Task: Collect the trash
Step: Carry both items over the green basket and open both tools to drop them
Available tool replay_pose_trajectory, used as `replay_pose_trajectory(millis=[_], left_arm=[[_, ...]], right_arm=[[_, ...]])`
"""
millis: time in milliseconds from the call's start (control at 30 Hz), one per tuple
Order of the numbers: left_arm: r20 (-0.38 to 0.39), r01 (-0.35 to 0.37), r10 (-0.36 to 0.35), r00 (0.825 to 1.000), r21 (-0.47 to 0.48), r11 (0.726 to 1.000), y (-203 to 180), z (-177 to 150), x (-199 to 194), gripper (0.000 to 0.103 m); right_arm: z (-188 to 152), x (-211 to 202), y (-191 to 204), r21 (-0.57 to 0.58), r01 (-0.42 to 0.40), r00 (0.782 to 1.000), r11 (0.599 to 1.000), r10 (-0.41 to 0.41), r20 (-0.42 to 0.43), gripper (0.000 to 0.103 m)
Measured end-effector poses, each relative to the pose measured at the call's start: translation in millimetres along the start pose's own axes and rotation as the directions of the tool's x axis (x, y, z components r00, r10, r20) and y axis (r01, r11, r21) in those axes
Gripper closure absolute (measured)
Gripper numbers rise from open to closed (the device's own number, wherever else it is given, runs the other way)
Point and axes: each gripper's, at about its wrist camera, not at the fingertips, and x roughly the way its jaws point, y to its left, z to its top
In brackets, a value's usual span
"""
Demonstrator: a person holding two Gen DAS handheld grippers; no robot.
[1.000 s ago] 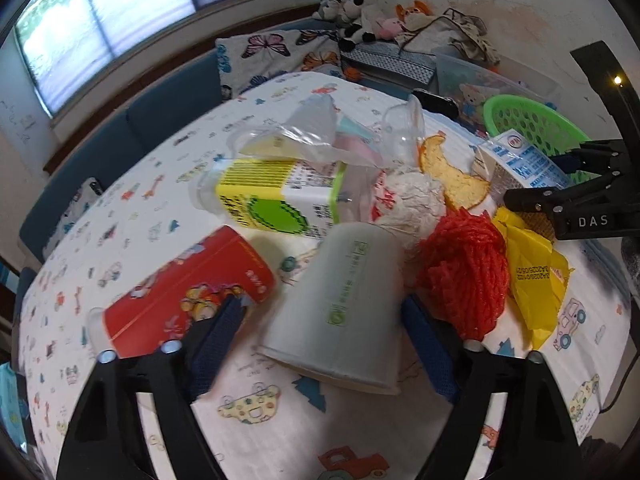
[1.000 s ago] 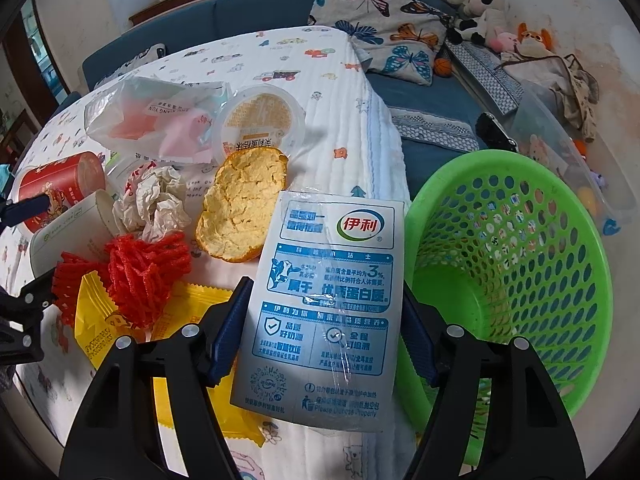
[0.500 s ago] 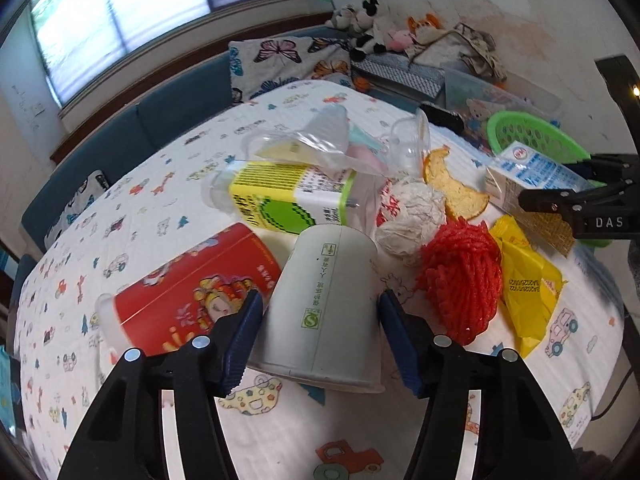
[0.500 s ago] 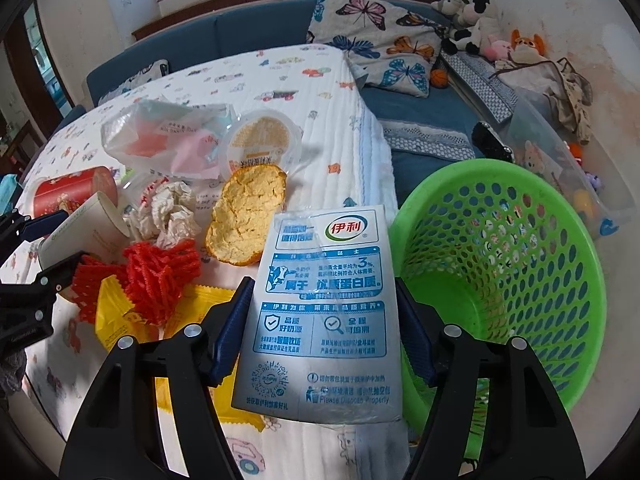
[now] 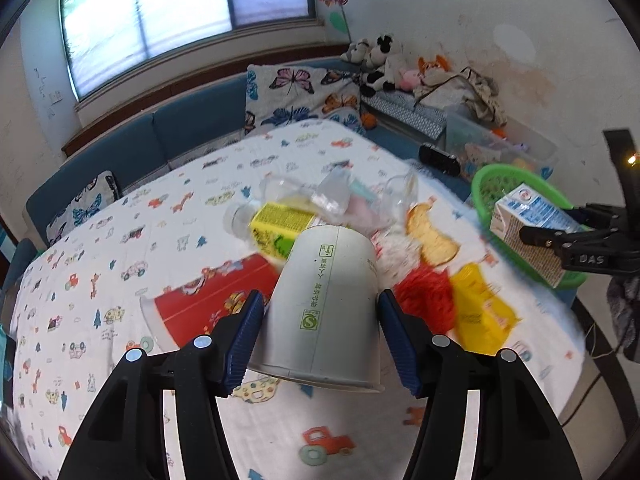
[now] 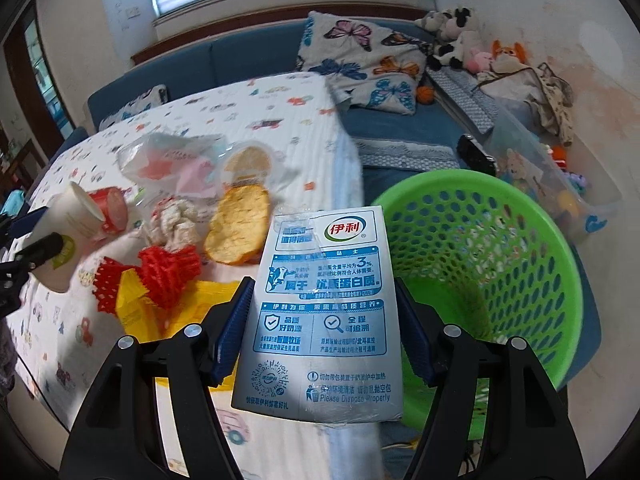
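The left gripper (image 5: 320, 318) clamps a smooth white paper cup (image 5: 322, 308), lifted above the table (image 5: 120, 272). The right gripper (image 6: 324, 326) grasps a glossy blue-and-white milk carton (image 6: 324, 312) at the table's edge, beside the perforated green plastic basket (image 6: 500, 264).

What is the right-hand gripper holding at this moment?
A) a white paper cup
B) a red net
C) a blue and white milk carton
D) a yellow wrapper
C: the right gripper has its blue pads pressed on both sides of the milk carton, held beside the green basket.
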Motion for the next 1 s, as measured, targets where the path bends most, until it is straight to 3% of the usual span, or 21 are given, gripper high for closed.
replay_pose_trajectory(millis=[400,1000], left_arm=[[0.026,0.062,-0.062,0.998,0.008,0.998,-41,30,-2,0.046],[0.016,0.129,-0.130,0.991,0.056,0.990,-103,76,19,0.046]], right_arm=[[-9,18,-63,0.061,0.087,0.996,0.994,-0.085,-0.041,0.036],[-26,54,-101,0.099,0.083,0.991,0.992,-0.071,-0.117,0.035]])
